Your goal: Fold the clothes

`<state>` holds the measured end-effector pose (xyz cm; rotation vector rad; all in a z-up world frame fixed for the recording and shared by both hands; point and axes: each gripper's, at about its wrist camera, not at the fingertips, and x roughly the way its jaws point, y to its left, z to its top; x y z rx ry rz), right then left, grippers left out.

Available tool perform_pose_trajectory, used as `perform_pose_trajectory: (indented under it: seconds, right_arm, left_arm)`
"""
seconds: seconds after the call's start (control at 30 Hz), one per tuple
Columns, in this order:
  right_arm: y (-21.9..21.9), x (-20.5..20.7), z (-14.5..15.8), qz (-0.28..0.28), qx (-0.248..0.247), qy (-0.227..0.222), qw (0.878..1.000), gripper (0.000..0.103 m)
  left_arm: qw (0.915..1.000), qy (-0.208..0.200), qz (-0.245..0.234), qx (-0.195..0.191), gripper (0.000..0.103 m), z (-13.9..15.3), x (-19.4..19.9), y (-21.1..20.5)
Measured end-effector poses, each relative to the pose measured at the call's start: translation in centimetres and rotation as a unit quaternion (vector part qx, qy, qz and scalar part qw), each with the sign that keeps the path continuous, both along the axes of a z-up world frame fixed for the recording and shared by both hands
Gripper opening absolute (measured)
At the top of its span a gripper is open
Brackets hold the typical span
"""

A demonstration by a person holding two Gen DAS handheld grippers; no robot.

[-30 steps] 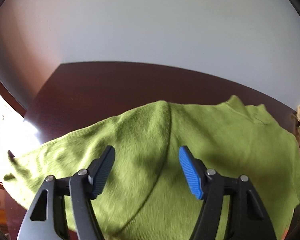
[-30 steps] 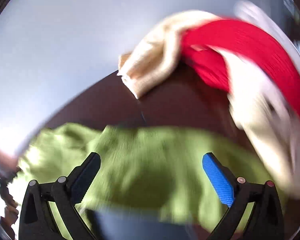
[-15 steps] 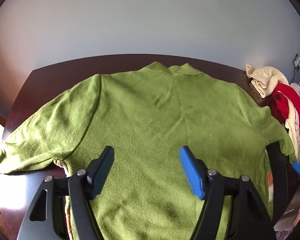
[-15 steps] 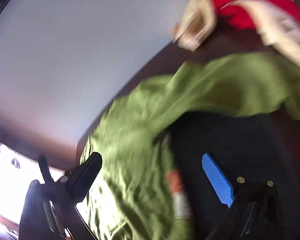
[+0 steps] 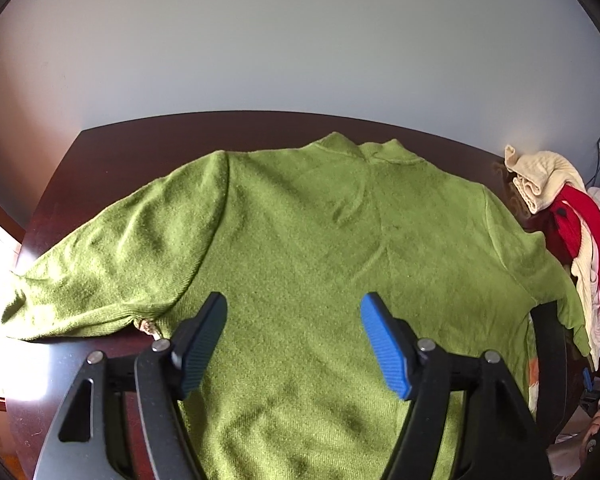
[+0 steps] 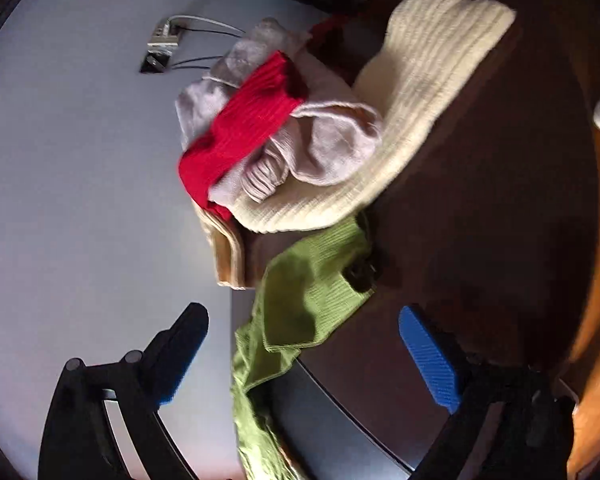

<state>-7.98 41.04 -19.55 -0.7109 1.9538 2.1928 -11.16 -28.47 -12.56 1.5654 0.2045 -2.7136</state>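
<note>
Green sweater flat on table (sleeves out); left hand-held gripper apart, right hand-held gripper closing, empty.

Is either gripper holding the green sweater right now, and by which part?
Neither. The left gripper hovers open over the green sweater; the right gripper is closing around its sleeve end, pads not touching.

left hand-held gripper agape, right hand-held gripper closing
</note>
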Motion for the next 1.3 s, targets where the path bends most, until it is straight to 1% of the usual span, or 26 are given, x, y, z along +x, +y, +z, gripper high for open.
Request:
perform_pose_trajectory:
  seconds: [0.1,0.17,0.23,0.33,0.43,0.5,0.63,0.67,0.73,0.83,0.93,1.0,1.03,1.07,1.1,1.13,1.17,1.23,1.27,1.3]
  right_arm:
    - [0.2,-1.2,-0.2,-0.004,-0.019,0.024,1.000,0.092]
    - [0.0,-2.1,0.0,-0.002,-0.029,0.033,0.999,0.084]
    - [0.0,-2.8,0.3,0.002,-0.036,0.039,0.999,0.082]
    - [0.1,-2.0,1.4,0.022,-0.026,0.011,0.999,0.082]
    - [-0.2,-1.3,2.6,0.027,-0.009,-0.035,0.999,0.083]
    - [-0.5,0.0,3.5,0.021,0.010,-0.041,0.999,0.083]
    - [-1.1,1.2,1.8,0.020,-0.045,-0.020,0.999,0.083]
    - [-1.1,1.1,1.4,0.017,-0.055,-0.015,0.998,0.079]
    - [-1.2,0.9,1.1,0.009,-0.059,0.002,0.998,0.079]
    - [-0.9,-0.6,1.3,0.014,-0.047,0.017,0.999,0.079]
    - [-0.3,-2.2,1.4,0.003,-0.035,0.034,0.999,0.079]
    - [-0.6,-3.3,1.8,0.017,-0.016,0.025,0.999,0.079]
    - [-0.8,-3.9,2.1,0.027,-0.005,0.017,0.999,0.077]
    - [-1.1,-4.4,2.2,0.038,0.007,0.005,0.999,0.062]
    - [-1.6,-4.8,2.0,0.049,0.019,-0.016,0.998,0.049]
    - [-2.0,-5.1,1.8,0.061,0.032,-0.037,0.997,0.023]
    - [-2.4,-5.3,1.6,0.067,0.038,-0.053,0.996,0.007]
    - [-2.6,-4.7,0.8,0.051,0.027,-0.056,0.997,0.007]
    - [-2.8,-4.8,1.1,0.054,0.042,-0.062,0.996,0.007]
    - [-3.1,-5.1,2.0,0.066,0.075,-0.076,0.992,0.007]
  left_arm:
    - [1.0000,-0.009,0.000,0.002,0.071,-0.3,0.0,0.0]
    - [0.9999,-0.014,0.004,0.003,0.071,-0.5,0.1,-0.3]
    - [0.9997,-0.019,0.011,0.006,0.071,-0.7,0.3,-0.7]
    - [0.9995,-0.024,0.021,0.009,0.071,-1.1,0.5,-1.4]
    - [0.9991,-0.029,0.028,0.010,0.071,-1.2,0.6,-1.9]
    - [0.9991,-0.026,0.031,0.012,0.071,-1.1,0.7,-2.2]
    - [0.9989,-0.026,0.036,0.013,0.071,-0.9,0.2,-2.2]
    - [0.9988,-0.029,0.036,0.014,0.071,-1.0,0.0,-2.2]
    - [0.9987,-0.030,0.036,0.017,0.071,-0.9,-0.4,-2.0]
    - [0.9990,-0.030,0.030,0.016,0.071,-0.6,-0.8,-1.6]
    - [0.9993,-0.028,0.022,0.012,0.071,-0.3,-1.0,-1.1]
    - [0.9993,-0.031,0.016,0.010,0.071,-0.3,-1.0,-0.9]
    - [0.9993,-0.032,0.014,0.010,0.071,-0.3,-0.9,-0.8]
    - [0.9993,-0.033,0.014,0.010,0.071,-0.4,-0.9,-0.8]
    - [0.9992,-0.036,0.017,0.012,0.071,-0.5,-0.8,-1.0]
    - [0.9990,-0.038,0.019,0.014,0.071,-0.6,-0.8,-1.1]
    - [0.9988,-0.040,0.022,0.015,0.071,-0.7,-0.7,-1.3]
    - [0.9985,-0.043,0.030,0.019,0.071,-0.9,-0.6,-1.7]
    - [0.9984,-0.042,0.032,0.020,0.071,-0.9,-0.5,-2.0]
    - [0.9983,-0.042,0.035,0.020,0.071,-0.8,-0.5,-2.2]
